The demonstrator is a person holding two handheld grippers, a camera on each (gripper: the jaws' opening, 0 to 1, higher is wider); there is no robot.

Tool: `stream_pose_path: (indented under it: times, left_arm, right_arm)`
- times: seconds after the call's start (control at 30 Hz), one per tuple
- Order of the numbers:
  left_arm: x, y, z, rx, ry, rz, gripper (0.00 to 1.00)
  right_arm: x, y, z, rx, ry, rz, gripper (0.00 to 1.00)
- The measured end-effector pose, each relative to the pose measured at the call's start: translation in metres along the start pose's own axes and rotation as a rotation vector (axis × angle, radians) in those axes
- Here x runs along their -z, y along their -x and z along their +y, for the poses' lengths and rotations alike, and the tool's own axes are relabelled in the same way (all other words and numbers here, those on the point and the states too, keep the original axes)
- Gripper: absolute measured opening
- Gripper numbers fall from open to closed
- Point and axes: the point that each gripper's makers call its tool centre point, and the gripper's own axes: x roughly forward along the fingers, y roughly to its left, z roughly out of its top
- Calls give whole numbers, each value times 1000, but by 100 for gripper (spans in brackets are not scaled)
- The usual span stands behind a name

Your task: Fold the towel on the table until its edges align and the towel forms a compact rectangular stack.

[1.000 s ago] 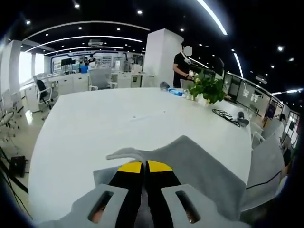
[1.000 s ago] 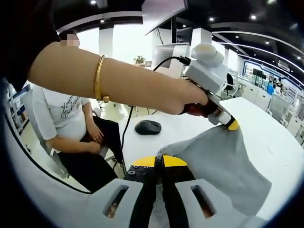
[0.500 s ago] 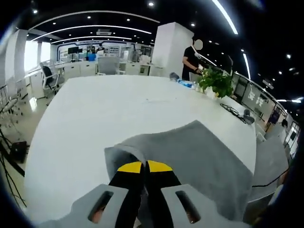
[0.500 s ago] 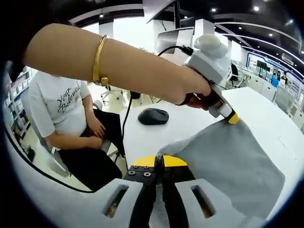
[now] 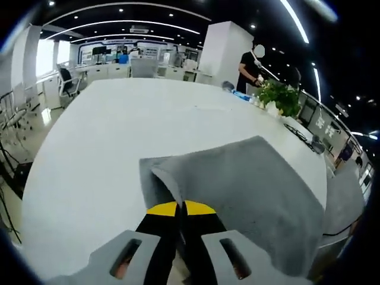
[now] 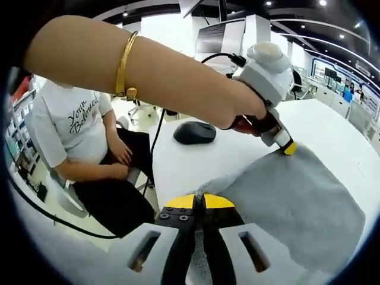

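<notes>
A grey towel [image 5: 237, 184] lies spread over the white table [image 5: 107, 142], its near corner pinched up between the yellow tips of my left gripper [image 5: 181, 208], which is shut on it. In the right gripper view the same towel [image 6: 291, 202] stretches away to the right, and my right gripper [image 6: 199, 202] is shut on another corner of it. The left gripper [image 6: 287, 147], held in a person's hand, grips the far corner of the towel low over the table [image 6: 190, 160].
A black computer mouse [image 6: 195, 132] with a cable lies on the table beyond the towel. A seated person in a white shirt [image 6: 77, 136] is beside the table. A potted plant [image 5: 279, 98] and small items stand at the far right edge; a person stands behind.
Both grippers have dropped lower toward the table with the towel corners still held. The towel now lies flatter and more spread out than a second ago.
</notes>
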Motion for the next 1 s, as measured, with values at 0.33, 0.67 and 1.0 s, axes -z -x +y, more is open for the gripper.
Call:
stream_pose_path:
  times: [0.33,0.67,1.0]
  left_arm:
    - [4,0,11,-31,-18,13,7]
    - [-20,7,-4,-18,-36,-22,17]
    - [-55,-9,-45,24,-98,-68,28]
  right_arm:
    - [0,-2,6,-17,-18,2,7]
    - [3,13,-4,27,-18,3,19]
    - [13,53,-34,120,-71,-21,24]
